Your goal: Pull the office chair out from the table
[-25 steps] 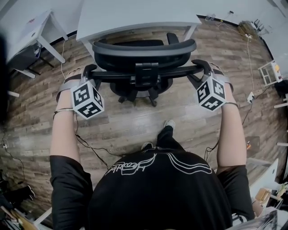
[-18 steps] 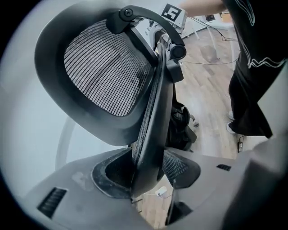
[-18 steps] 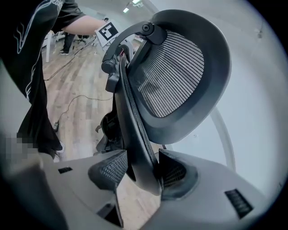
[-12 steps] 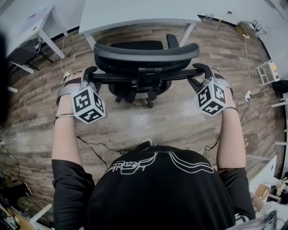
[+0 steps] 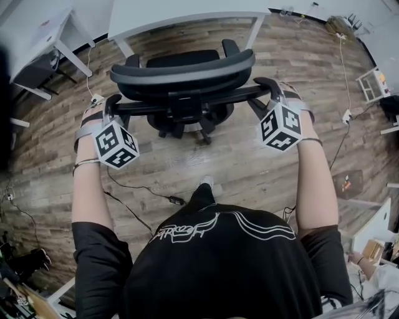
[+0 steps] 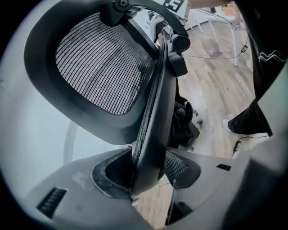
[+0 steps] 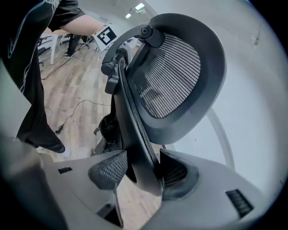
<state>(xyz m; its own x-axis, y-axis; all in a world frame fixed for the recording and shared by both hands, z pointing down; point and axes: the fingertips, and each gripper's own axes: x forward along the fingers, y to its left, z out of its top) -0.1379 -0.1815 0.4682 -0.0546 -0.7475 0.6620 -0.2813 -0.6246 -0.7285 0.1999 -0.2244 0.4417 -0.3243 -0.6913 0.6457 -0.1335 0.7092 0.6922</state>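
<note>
The black mesh office chair [image 5: 181, 71] stands on the wood floor in front of the white table [image 5: 187, 14], its back towards me and its seat out from under the table edge. My left gripper [image 5: 112, 103] grips the left edge of the chair back; in the left gripper view the frame edge [image 6: 150, 134] sits pinched between both pads of the left gripper [image 6: 146, 170]. My right gripper [image 5: 267, 88] grips the right edge the same way, and the frame edge [image 7: 135, 143] is clamped in the right gripper [image 7: 137, 171].
A second white table [image 5: 37, 31] stands at the far left. A black cable [image 5: 134, 209] with a small plug box runs across the floor near my foot [image 5: 206, 182]. A white rack [image 5: 373, 84] and more cables lie at the right.
The chair has rolled back from the table with both grippers on its back; more floor now shows between the seat and the table edge. My feet have stepped back.
</note>
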